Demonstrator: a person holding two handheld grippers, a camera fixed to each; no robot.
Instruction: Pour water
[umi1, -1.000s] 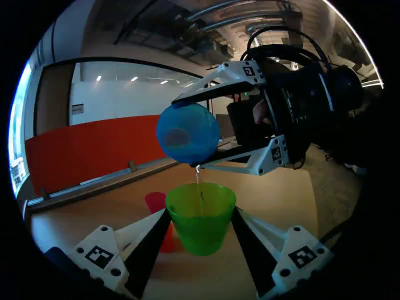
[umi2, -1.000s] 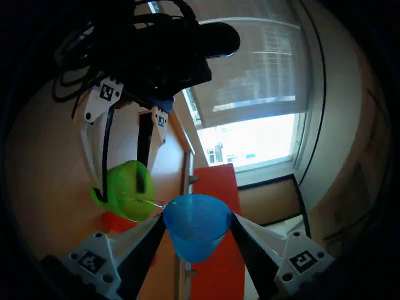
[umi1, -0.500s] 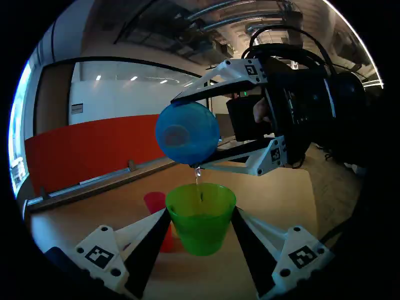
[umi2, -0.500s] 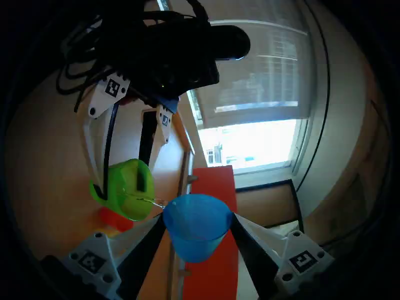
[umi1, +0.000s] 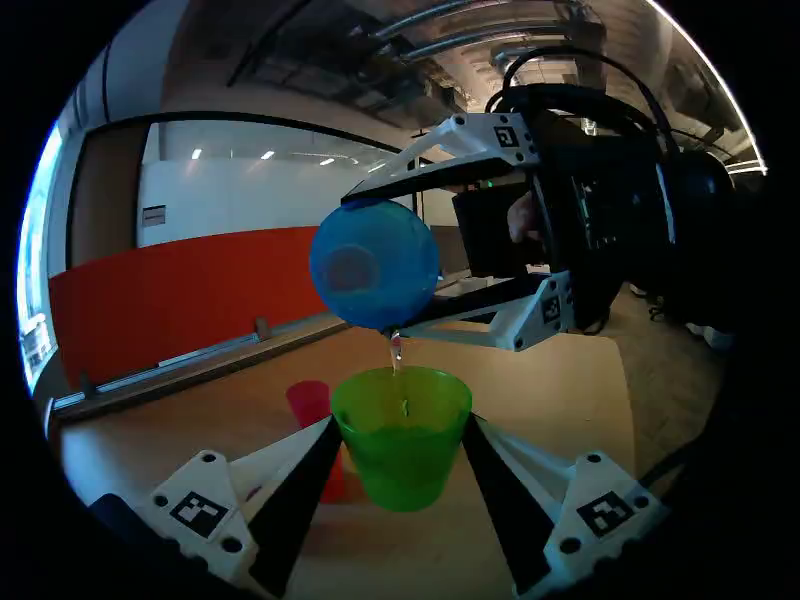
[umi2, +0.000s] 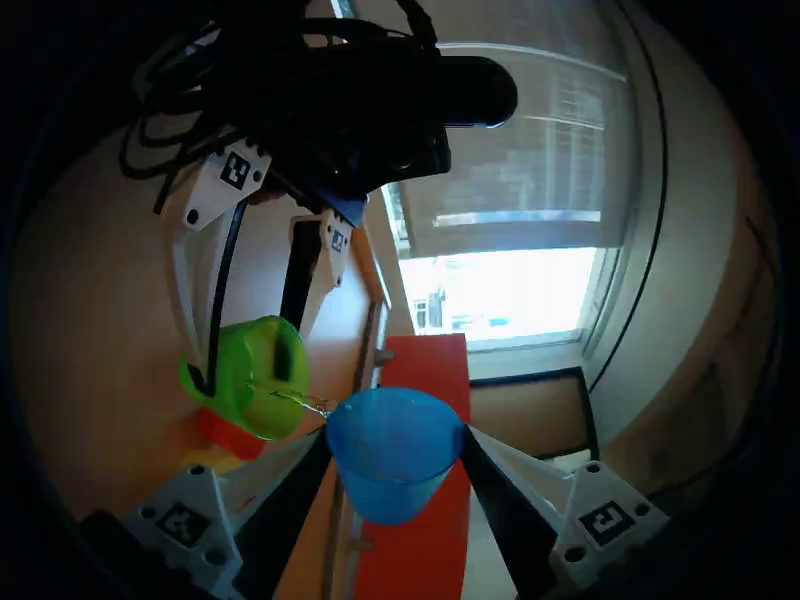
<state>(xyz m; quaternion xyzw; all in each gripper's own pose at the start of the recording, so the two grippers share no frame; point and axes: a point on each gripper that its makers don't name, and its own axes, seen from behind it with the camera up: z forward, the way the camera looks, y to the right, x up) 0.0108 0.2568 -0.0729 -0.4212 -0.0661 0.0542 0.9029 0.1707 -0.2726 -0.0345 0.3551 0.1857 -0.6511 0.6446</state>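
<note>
Fingers (umi1: 300, 465) of the left gripper (umi1: 401, 425) are clenching the green cup (umi1: 400, 465) by its sides, holding it upright over the desk (umi1: 570, 390). The right gripper (umi2: 395, 432) is squeezing the blue cup (umi2: 393, 475) the same way, tipped far over with its rim directly above the green one. A thin stream of water (umi1: 396, 345) is dropping from the blue rim into the green cup — the two cups are sitting close but not touching.

The trickle is looking weak, so it could be clinging to the blue wall and dribbling outside the green rim onto the desk, where a red cup (umi1: 310, 400) is standing just behind. Any drift of either hand is risking the same spill — and the green cup, filling with water, may be getting harder to grip on its smooth tapered sides.
</note>
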